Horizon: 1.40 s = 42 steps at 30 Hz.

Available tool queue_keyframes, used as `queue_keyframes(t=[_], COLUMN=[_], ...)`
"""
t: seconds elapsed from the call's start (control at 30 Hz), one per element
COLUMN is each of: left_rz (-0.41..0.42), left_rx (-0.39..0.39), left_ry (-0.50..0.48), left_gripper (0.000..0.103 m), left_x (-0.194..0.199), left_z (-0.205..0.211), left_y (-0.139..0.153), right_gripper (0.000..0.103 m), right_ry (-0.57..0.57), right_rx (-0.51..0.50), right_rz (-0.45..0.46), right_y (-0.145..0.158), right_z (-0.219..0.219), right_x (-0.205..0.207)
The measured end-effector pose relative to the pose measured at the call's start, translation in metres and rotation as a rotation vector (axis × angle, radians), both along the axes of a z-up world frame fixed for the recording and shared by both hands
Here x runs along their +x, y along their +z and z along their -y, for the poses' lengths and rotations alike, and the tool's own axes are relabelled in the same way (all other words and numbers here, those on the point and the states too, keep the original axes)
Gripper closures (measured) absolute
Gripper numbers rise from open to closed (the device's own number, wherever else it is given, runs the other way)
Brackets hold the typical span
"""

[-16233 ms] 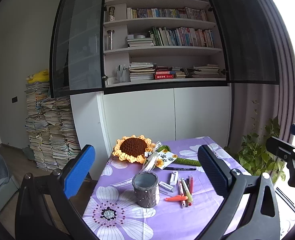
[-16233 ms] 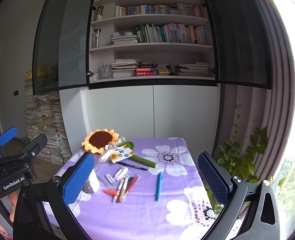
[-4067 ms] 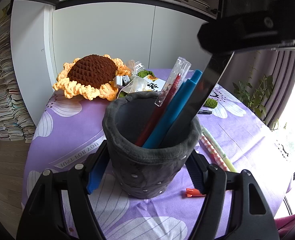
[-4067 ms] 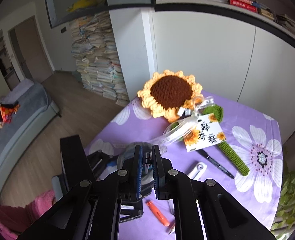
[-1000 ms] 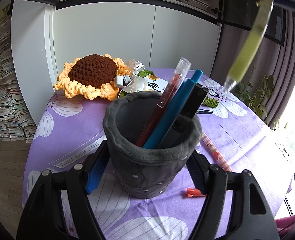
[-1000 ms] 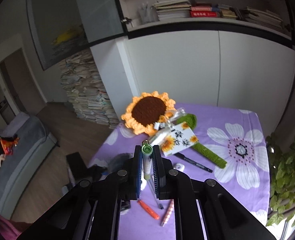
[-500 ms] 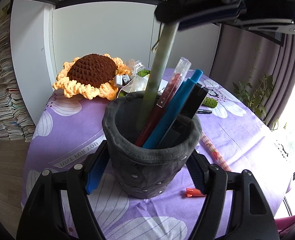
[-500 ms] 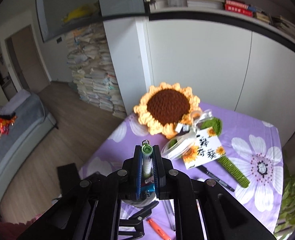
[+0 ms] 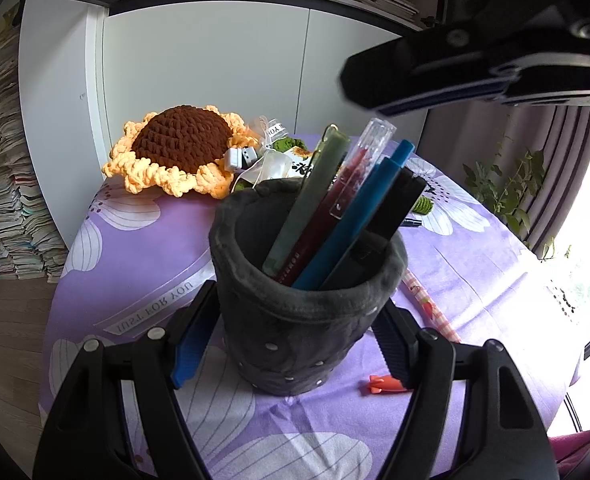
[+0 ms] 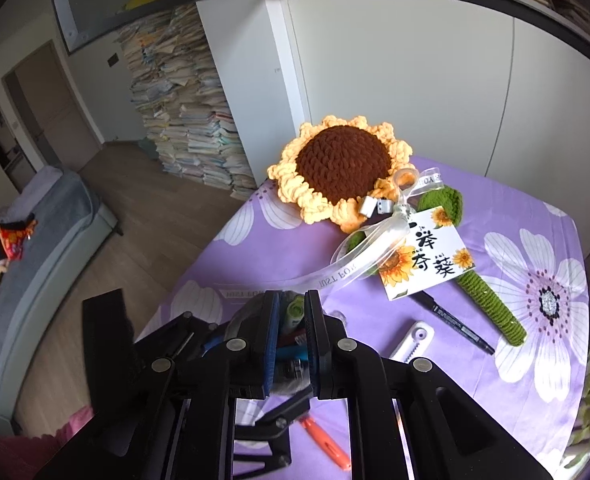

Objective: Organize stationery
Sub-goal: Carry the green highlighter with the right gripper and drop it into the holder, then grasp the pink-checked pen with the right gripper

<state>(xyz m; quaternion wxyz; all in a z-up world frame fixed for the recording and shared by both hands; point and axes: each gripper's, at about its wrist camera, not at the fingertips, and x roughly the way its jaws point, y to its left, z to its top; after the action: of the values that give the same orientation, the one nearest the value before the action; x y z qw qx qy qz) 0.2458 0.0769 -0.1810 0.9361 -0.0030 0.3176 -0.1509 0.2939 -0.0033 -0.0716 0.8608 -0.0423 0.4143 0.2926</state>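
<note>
A dark grey felt pen pot (image 9: 307,304) stands on the purple flowered tablecloth (image 9: 475,256). My left gripper (image 9: 295,336) is shut on the pot, one blue pad at each side. In the pot lean a green pen (image 9: 307,204), a red pen (image 9: 335,208), a blue pen (image 9: 359,224) and a black item (image 9: 379,232). My right gripper (image 10: 293,320) hangs above the pot, its jaws slightly apart and clear of the green pen's cap (image 10: 295,312) below them. It also shows in the left wrist view (image 9: 475,76) at top right.
A crochet sunflower (image 10: 343,168) with ribbon and tag (image 10: 423,256) lies at the table's back. A black marker (image 10: 455,320), a white correction tape (image 10: 411,338), an orange cutter (image 10: 327,444) and a pink patterned pen (image 9: 427,304) lie on the cloth. Paper stacks stand left.
My right gripper has let go of the green pen, which now leans in the pot, and has lifted away to the upper right. My left gripper has not moved.
</note>
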Motion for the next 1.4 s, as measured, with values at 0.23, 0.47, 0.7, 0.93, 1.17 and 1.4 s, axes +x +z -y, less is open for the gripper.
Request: queue_keyframes(t=[0.23, 0.47, 0.7, 0.93, 1.17, 1.4], left_rz=[0.002, 0.006, 0.001, -0.002, -0.006, -0.006], left_rx=[0.003, 0.004, 0.002, 0.0, 0.0, 0.0], left_ry=[0.001, 0.002, 0.002, 0.002, 0.004, 0.004], left_gripper=[0.03, 0.03, 0.03, 0.03, 0.03, 0.03], left_x=[-0.001, -0.001, 0.001, 0.001, 0.001, 0.001], left_z=[0.001, 0.0, -0.001, -0.001, 0.0, 0.0], left_y=[0.0, 0.0, 0.0, -0.001, -0.002, -0.002], right_gripper=[0.087, 0.082, 0.082, 0.082, 0.088, 0.088], right_ry=[-0.151, -0.286, -0.296, -0.295, -0.286, -0.293], right_rx=[0.034, -0.078, -0.103, -0.122, -0.151, -0.077], right_rz=[0.054, -0.262, -0.336, -0.354, -0.314, -0.247], right_y=[0.015, -0.077, -0.105, -0.118, -0.122, -0.094], right_z=[0.065, 0.095, 0.091, 0.08, 0.072, 0.081], right_x=[-0.017, 0.026, 0.042, 0.056, 0.062, 0.041])
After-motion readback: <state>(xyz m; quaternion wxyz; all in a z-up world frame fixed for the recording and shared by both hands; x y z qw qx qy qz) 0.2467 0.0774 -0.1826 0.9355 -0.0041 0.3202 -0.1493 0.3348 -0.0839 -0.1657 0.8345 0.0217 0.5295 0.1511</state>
